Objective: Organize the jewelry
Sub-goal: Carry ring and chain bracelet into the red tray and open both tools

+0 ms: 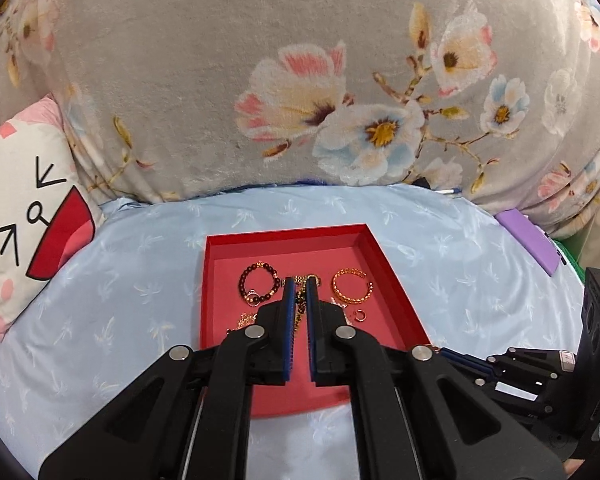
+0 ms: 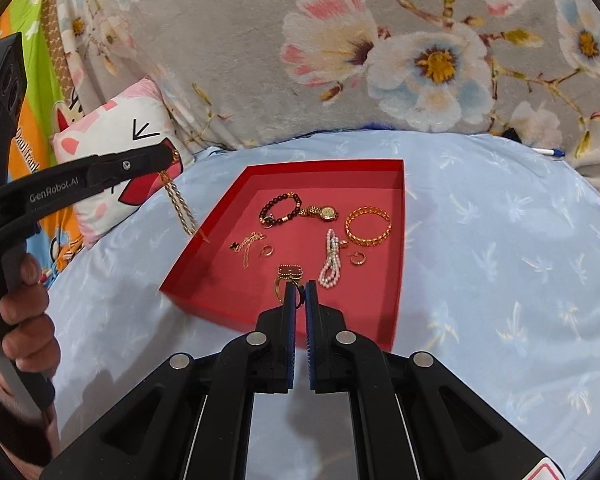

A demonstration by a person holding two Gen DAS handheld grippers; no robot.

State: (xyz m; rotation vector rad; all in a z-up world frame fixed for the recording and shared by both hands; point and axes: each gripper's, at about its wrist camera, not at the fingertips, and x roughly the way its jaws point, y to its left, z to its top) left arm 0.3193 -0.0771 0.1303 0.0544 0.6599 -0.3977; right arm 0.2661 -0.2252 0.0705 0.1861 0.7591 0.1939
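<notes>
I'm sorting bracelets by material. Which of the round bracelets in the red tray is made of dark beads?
The dark beaded bracelet, toward the red tray's far left; the gold chain-link bangle lies to the right, all metal.

Left wrist view: the left claw (image 1: 299,280) covers the middle of the red tray (image 1: 396,280); the pieces lying behind its fingers cannot be made out, and the gold chain (image 1: 299,312) shows only as a sliver between them. Small gold bits (image 1: 246,320) at the tray's left, half hidden, too small to name.

Right wrist view: the red-stone ring (image 2: 289,274) has its band partly behind the right claw (image 2: 300,283). The person's hand (image 2: 24,312) is cut off by the left edge.
</notes>
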